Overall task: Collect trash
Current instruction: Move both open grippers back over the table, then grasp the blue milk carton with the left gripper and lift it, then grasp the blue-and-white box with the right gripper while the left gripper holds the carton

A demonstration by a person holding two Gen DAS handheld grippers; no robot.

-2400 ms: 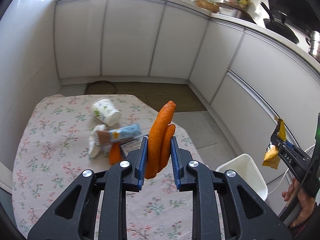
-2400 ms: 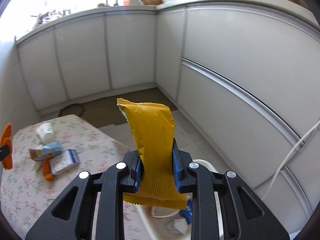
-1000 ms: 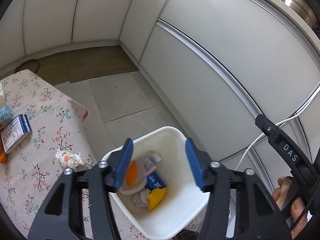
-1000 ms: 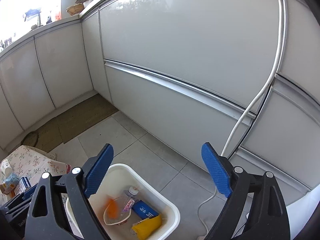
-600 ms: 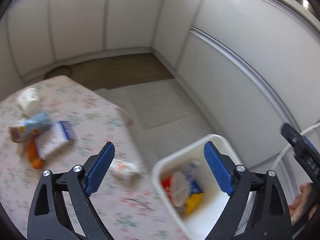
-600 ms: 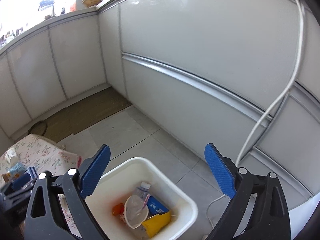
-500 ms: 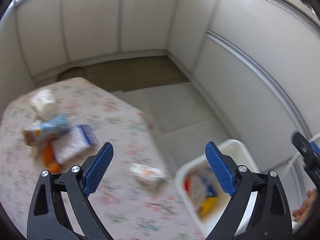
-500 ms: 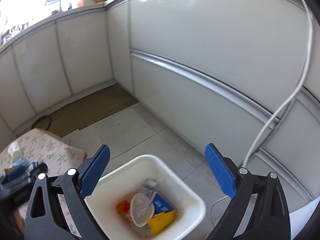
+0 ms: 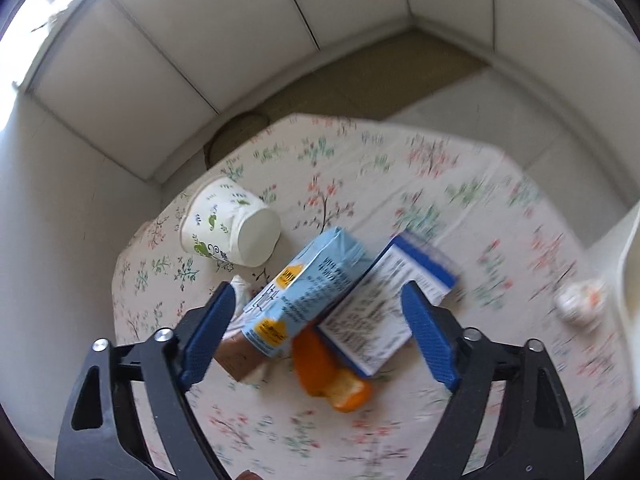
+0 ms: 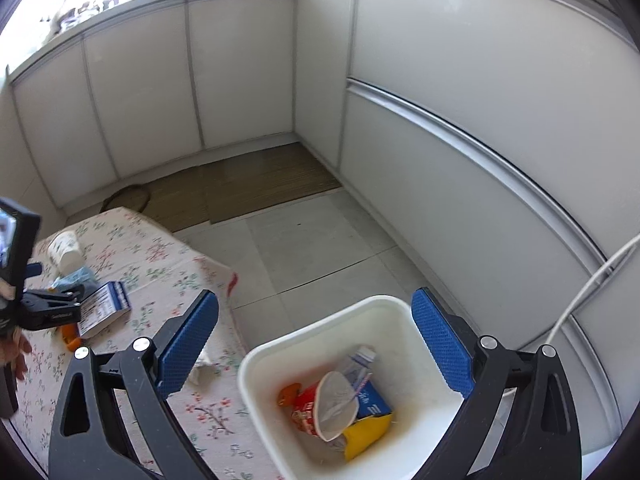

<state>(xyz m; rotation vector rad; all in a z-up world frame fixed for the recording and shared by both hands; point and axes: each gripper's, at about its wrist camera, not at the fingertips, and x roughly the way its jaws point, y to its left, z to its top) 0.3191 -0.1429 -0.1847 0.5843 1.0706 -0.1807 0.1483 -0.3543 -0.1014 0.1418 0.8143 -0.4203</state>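
Left wrist view: left gripper (image 9: 320, 328), gaping and just narrowing, hung empty over blue carton (image 9: 304, 292), long axis diagonal between the jaws; right gripper (image 10: 316, 344) gaped empty above bin (image 10: 280, 356).

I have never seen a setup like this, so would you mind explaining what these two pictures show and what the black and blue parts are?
No robot here: a person holds a hand-held gripper in each hand, each with a fisheye camera looking along its two blue-padded fingers.

The left wrist view shows the left gripper open and empty over a flowered tablecloth. On it lie a paper cup on its side, a light blue carton, a white and blue box, orange peel and a crumpled scrap.

The right wrist view shows the right gripper, also open and empty, above a white bin on the floor that already holds trash.

Its jaws have just been opening; the left's, closing slightly.
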